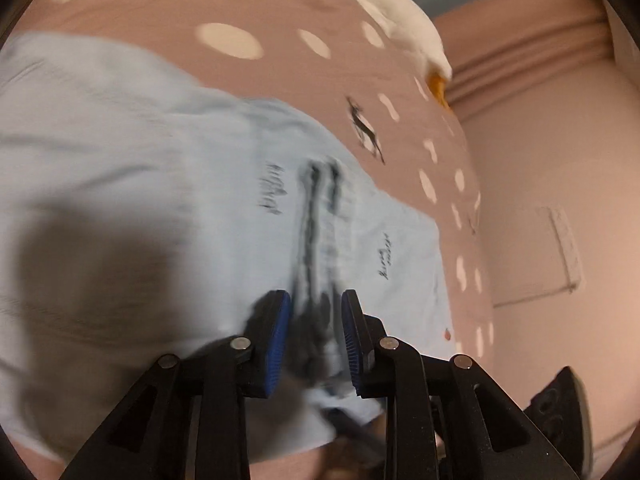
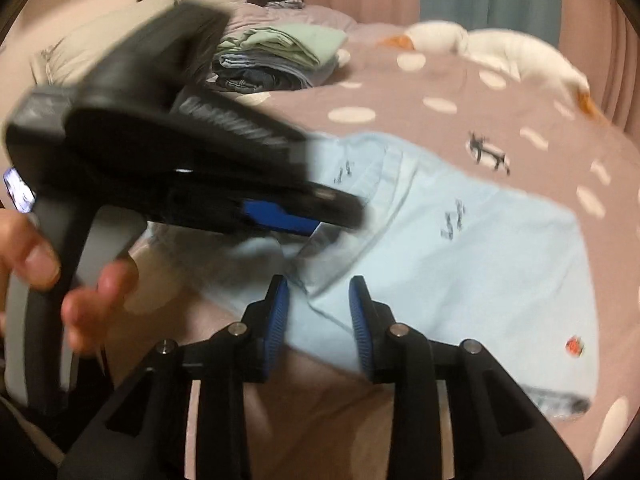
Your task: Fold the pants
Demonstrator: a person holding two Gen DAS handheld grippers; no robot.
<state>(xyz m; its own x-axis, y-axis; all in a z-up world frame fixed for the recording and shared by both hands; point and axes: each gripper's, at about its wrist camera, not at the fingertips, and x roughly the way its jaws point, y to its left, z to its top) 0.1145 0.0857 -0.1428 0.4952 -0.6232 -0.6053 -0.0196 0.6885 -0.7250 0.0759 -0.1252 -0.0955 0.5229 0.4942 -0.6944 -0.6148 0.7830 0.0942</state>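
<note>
L hand-held gripper (image 1: 316,344): fingers parted, a dark drawstring/waist bit of the pants (image 1: 200,208) running between the blue pads (image 1: 280,336); can't tell if pads actually pinch it, frame is motion-blurred. In the R wrist view the same L gripper (image 2: 304,216) sits low over the fabric, w/ a fold of cloth bunched just under its tip, so prob. holding or about to lift.

R hand-held gripper (image 2: 318,320): open, nothing between pads, hanging just above the near edge of the pants.

Pants: pale blue, lying flat-ish on the bed (image 2: 400,92) (mauve cover w/ white dots), short and wide.

Risks, my guess:
- L grip only on drawstring, not cloth → cord pulls out or slips, fold doesn't follow.
- R not holding anything → one-sided lift drags/skews the pants, crooked fold.
- Fast motion (blur) → the two grippers are close, could knock each other.
- Cover may get pinched along w/ the pants.

Writing: small dark script marks printed on the pants (image 2: 452,220), too blurred to read. Small red-orange motif (image 2: 575,346) near the hem, not legible. No brand label seen.

Further out: stack of folded clothes (image 2: 276,60), white plush goose (image 2: 500,52).
</note>
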